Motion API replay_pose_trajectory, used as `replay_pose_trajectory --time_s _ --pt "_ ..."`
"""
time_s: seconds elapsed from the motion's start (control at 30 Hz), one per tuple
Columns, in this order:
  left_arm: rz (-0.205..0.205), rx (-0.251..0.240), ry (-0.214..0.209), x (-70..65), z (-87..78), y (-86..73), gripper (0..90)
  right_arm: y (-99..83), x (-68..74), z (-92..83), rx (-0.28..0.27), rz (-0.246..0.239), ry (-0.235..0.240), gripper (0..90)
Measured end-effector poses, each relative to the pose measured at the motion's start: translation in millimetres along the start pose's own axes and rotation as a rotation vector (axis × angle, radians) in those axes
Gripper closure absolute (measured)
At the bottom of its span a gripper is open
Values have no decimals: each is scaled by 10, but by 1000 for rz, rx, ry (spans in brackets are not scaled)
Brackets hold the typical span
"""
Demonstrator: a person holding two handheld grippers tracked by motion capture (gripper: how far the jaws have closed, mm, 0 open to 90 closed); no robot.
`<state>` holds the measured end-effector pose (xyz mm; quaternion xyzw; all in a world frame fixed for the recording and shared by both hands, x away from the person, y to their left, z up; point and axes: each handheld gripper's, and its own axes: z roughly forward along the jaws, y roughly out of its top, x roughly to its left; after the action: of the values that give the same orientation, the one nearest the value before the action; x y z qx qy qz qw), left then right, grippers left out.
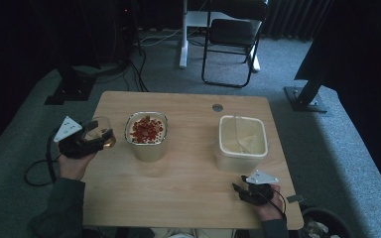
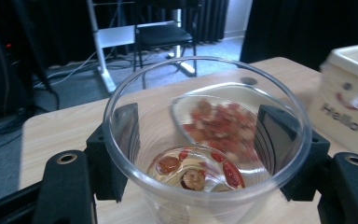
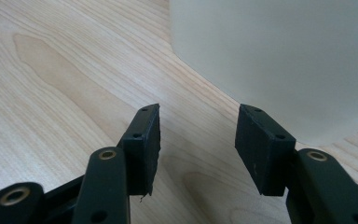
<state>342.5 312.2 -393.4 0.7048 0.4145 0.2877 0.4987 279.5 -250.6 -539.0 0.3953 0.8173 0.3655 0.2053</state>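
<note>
At the left edge of the table (image 1: pixel 188 198) I hold a clear cup (image 2: pixel 205 140) in my left gripper (image 1: pixel 97 135). Its jaws squeeze the cup's two sides, and the cup stands straight up, with a few red fruit bits (image 2: pixel 200 170) in the bottom. The glass bowl (image 1: pixel 147 135) of red bits sits just to the cup's right, so my left hand is the near one. My right gripper (image 3: pixel 198 149) rests half open, holding nothing, just in front of the white box (image 1: pixel 242 141).
</note>
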Motion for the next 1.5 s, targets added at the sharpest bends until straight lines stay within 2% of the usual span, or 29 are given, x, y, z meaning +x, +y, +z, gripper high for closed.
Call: replay_pose_trajectory --time_s 0.27,0.43,0.53,0.73,0.83,0.87,0.93,1.0,1.03,1.07,1.1,1.13,1.17,1.23,1.27,1.3,1.33,1.5 --pt "10 25 40 129 170 43 325 -22 -22 23 3 10 -21 496" --pt "13 40 68 182 341 81 325 -39 -37 45 20 15 -34 496" --pt "16 47 75 190 417 113 325 -51 -47 51 24 24 -39 497" --pt "51 67 82 145 536 203 325 -61 -66 53 18 43 -45 493" --pt "107 102 96 84 631 291 325 -67 -80 56 14 49 -47 492" --pt "107 102 96 84 631 291 325 -67 -81 57 13 51 -47 493" --pt "157 134 123 21 699 340 326 -68 -81 57 12 52 -47 493" --pt "170 143 129 3 717 352 326 -69 -81 57 12 54 -47 493" --pt "197 153 139 -30 750 368 326 -70 -81 57 12 54 -47 493" --pt "197 153 139 -30 750 368 326 -70 -81 57 12 55 -48 493" --pt "226 168 151 -62 785 376 327 -70 -80 57 12 55 -48 493" --pt "226 168 151 -62 785 376 327 -70 -79 56 12 55 -48 493" --pt "260 187 162 -95 820 384 327 -70 -78 57 11 54 -48 494" --pt "302 209 172 -130 850 402 327 -71 -78 56 11 55 -48 494" --pt "302 209 172 -130 850 402 327 -71 -78 56 11 55 -48 494" --pt "320 220 171 -152 864 415 328 -72 -79 57 11 56 -47 494" --pt "357 235 170 -180 881 438 328 -72 -78 57 10 56 -47 494" --pt "468 278 183 -264 929 496 328 -71 -72 58 10 54 -47 495"
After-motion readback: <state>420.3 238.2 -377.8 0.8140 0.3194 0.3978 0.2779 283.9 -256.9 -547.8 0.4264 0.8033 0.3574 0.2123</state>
